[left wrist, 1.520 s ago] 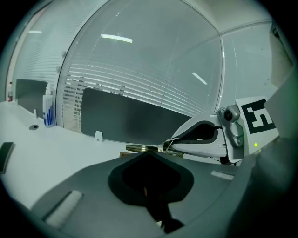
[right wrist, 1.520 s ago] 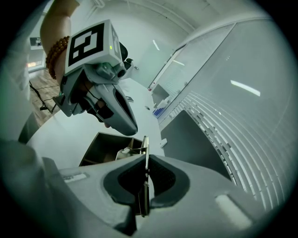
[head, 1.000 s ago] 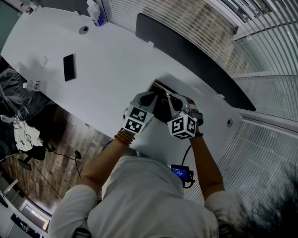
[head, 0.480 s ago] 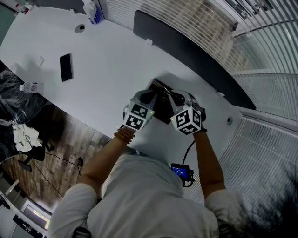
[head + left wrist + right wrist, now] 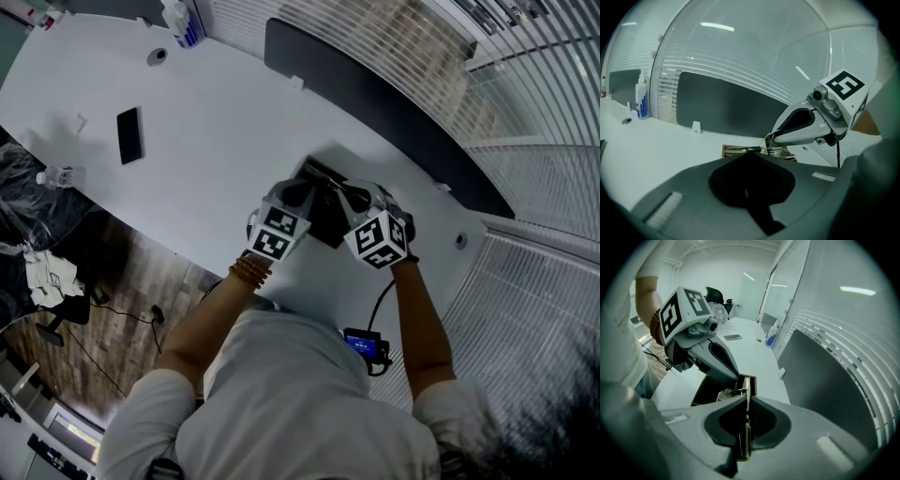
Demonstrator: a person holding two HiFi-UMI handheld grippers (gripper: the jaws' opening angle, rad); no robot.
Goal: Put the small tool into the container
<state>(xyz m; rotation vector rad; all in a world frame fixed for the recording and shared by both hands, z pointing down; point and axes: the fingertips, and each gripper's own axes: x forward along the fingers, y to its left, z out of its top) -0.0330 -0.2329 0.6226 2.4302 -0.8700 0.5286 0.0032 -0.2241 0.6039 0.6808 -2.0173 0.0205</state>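
At the worktop's [image 5: 216, 141] near edge: right gripper [image 5: 768, 142], jaws clamped on a thin metal tool [image 5: 747, 387], which sits just over the open dark container [image 5: 710, 387]. Left gripper [image 5: 736, 373], jaws together, at the container's near side. Farther along: phone [image 5: 128, 135], bottle [image 5: 184, 21].

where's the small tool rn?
The small tool is clamped in the shut right gripper, right of centre in the head view, over the rim of the dark container.
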